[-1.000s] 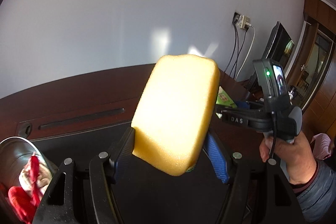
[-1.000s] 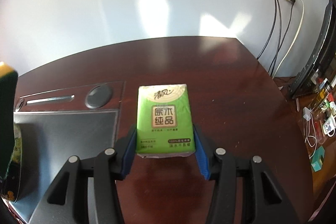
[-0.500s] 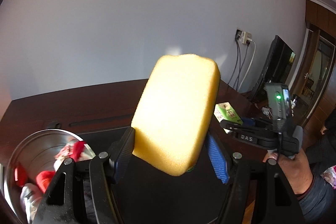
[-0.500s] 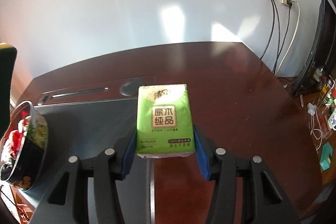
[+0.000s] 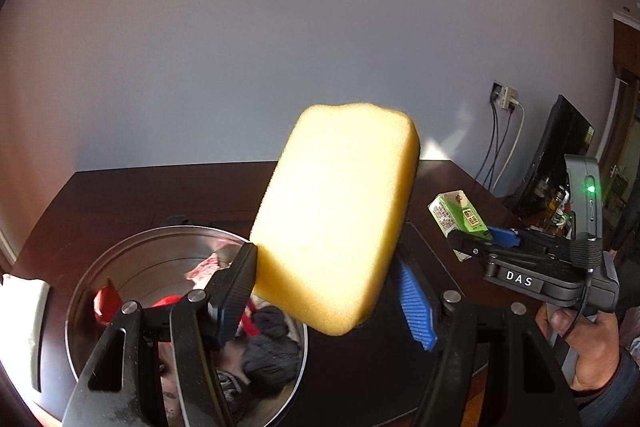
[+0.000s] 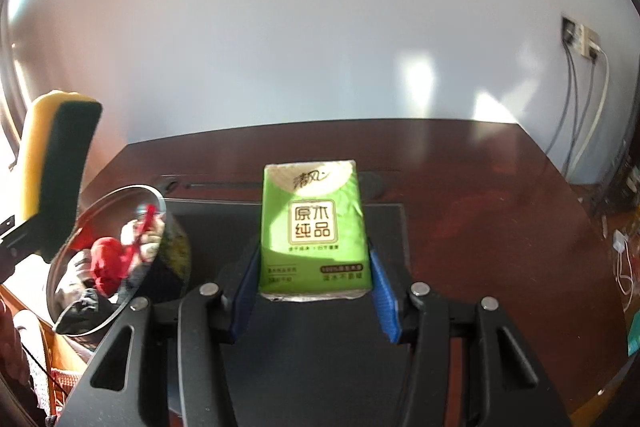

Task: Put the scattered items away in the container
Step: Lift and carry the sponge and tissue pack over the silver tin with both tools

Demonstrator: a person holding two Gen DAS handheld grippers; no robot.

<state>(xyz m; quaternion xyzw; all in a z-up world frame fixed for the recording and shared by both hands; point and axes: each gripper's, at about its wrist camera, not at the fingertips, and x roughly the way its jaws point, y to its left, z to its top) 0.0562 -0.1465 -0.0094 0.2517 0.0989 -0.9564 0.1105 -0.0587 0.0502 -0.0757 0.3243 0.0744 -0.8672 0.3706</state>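
Observation:
My left gripper is shut on a yellow sponge with a dark green scouring side, held in the air beside and above a round metal tin. The tin holds red and dark items. The sponge also shows in the right wrist view, above the tin. My right gripper is shut on a green tissue pack, held over the black desk mat. The tissue pack also shows in the left wrist view, right of the sponge.
A dark wooden table carries the mat. A white object lies left of the tin. Wall sockets with cables and a monitor stand at the right. A grey wall rises behind the table.
Both grippers have swung left toward the tin with their loads. The tin has come much further into both views and now lies below the sponge.

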